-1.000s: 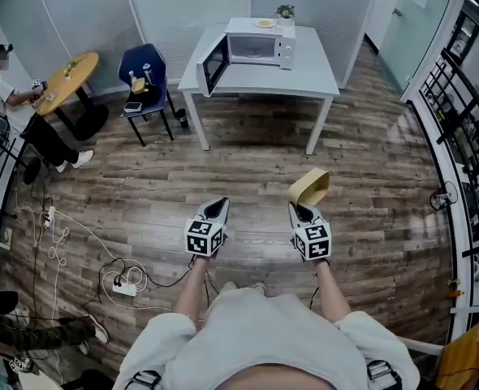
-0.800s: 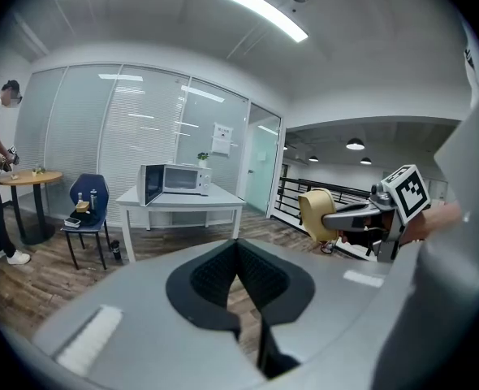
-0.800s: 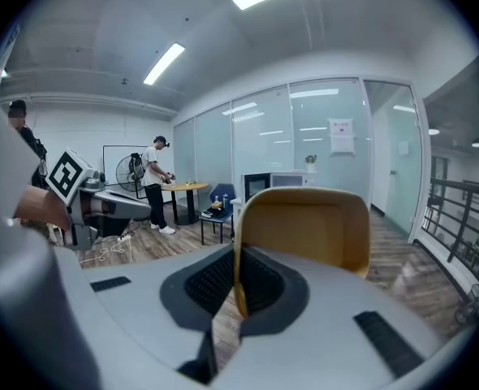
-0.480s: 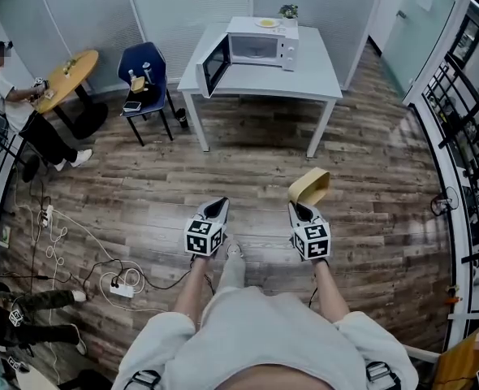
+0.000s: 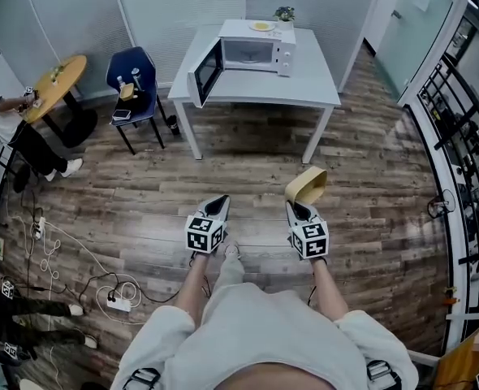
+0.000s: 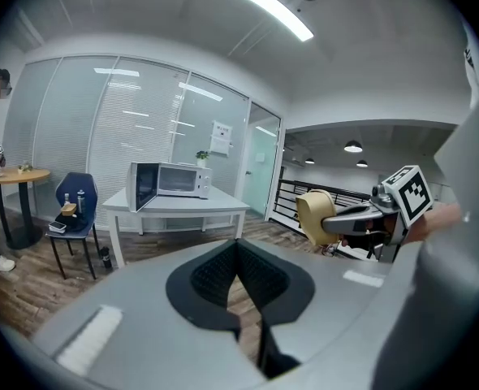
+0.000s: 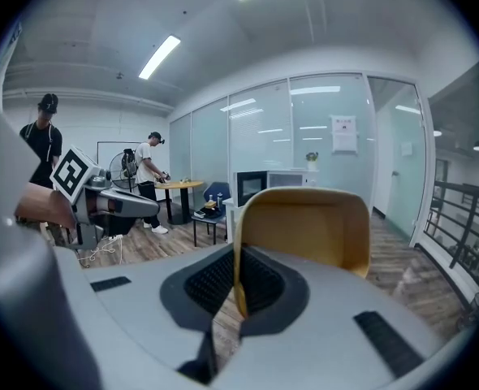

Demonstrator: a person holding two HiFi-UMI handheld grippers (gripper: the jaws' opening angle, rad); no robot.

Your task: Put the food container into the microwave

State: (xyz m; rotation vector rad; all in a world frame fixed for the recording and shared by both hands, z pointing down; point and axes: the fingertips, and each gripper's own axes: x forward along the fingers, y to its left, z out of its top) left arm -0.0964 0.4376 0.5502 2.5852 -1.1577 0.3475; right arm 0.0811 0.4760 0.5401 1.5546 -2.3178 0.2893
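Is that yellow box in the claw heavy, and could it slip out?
It is probably light: the tan-yellow, thin-walled food container hangs from one wall pinched in the right claw, and it doesn't sag. It looks fairly stiff, since it holds its tray shape. It might swing or slip, because only a thin edge is gripped.

Wood-plank floor [image 5: 369, 193], matt plastic food container [image 5: 308, 187], smooth table [image 5: 304, 80]
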